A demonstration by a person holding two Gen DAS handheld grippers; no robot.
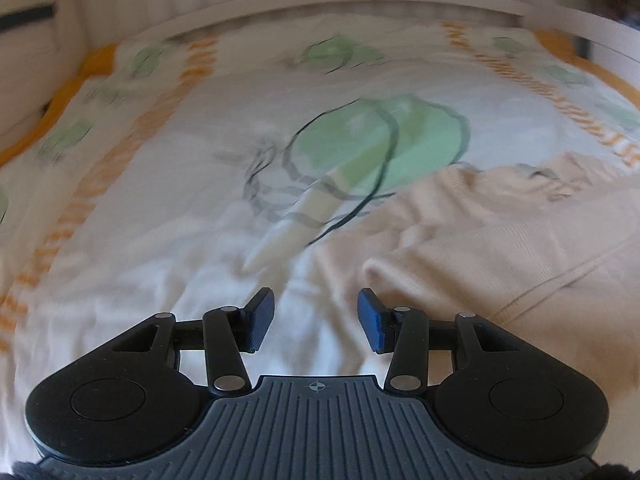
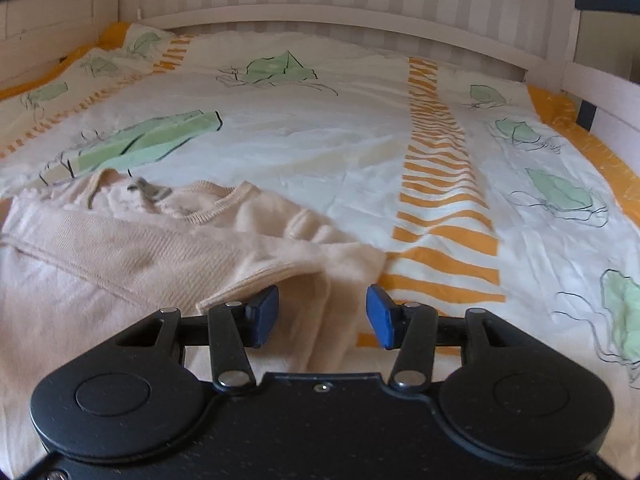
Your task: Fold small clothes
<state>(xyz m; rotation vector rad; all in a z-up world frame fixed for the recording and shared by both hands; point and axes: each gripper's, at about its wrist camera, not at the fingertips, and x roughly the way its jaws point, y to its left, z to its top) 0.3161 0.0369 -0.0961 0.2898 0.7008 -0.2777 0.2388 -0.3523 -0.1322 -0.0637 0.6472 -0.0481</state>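
Small pale peach knitted sweater (image 2: 132,240) lies spread on a white bedcover printed with green leaves and orange stripe bands (image 2: 320,128), on a bed with a white slatted frame (image 2: 320,12) behind. Ribbed neckline (image 2: 224,204) faces the far end; a grey mark or tag sits just inside it. One sleeve (image 2: 256,256) is folded across the body. Left gripper (image 1: 316,318): blue pads parted about halfway, nothing between them, over bare bedcover just beside the sweater's near edge (image 1: 500,248), which fills the right of its view; that view is motion-blurred. Right gripper (image 2: 322,316): blue pads parted about halfway, above the sweater's right edge, peach knit showing in the gap, pads not pressing on it.
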